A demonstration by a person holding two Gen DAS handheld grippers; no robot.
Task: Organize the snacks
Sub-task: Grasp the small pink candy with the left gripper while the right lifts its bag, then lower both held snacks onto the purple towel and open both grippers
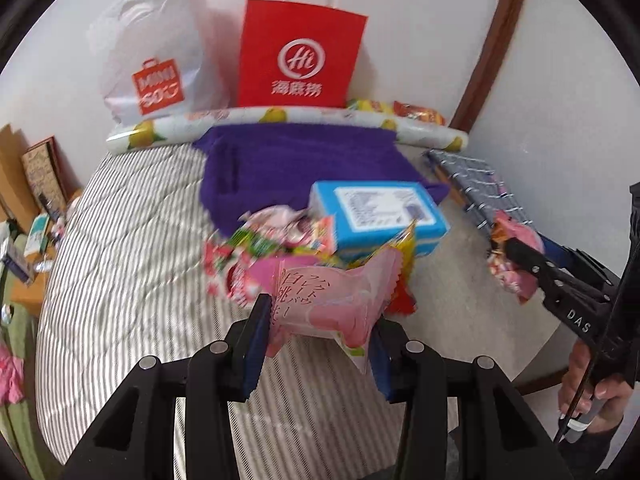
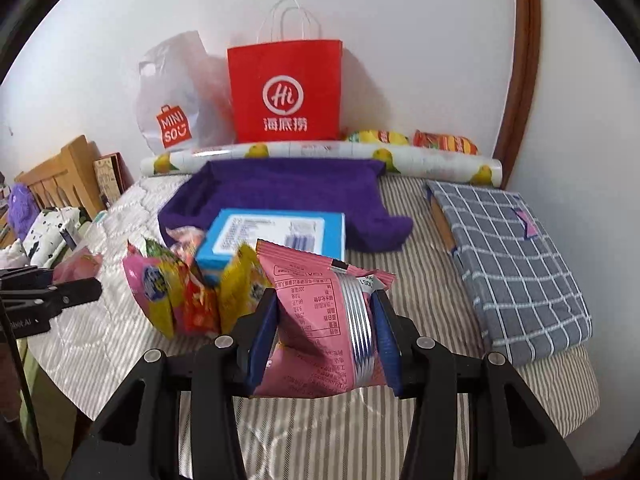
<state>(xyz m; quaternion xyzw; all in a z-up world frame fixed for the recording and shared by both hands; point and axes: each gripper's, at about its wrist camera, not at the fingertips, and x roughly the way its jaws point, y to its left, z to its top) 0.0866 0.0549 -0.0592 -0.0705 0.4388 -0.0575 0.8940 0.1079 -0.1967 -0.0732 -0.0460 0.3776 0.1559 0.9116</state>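
Snack packets lay heaped mid-bed as a person worked with a gripper in each hand, the sorting apparently just under way. The left gripper [image 1: 318, 332] was clamped on a pale pink packet [image 1: 332, 304], its blue pads [image 1: 260, 344] pinching the wrapper from either side and holding it clear of the striped bedspread [image 1: 132, 264]. The right gripper [image 2: 324, 336] gripped a darker pink packet [image 2: 316, 320] the same way, jaws partly closed across its crimped width, label facing the camera. Behind both, a loose pile of snacks [image 2: 188, 292] remained beside a blue box [image 2: 276, 236], which rested at the front of a purple cloth tray [image 2: 280, 184]. That tray looked largely unfilled, and whether it was the intended destination could not be told. More packets [image 2: 444, 142] sat at the wall beyond a lemon-print roll [image 2: 320, 156], near a red paper bag [image 2: 286, 92] and a white plastic bag [image 2: 176, 96]. A checked grey cushion [image 2: 516, 256] lay untouched to the right. Judging by the heap, most of the organizing remained: two items lifted, none yet visibly placed.
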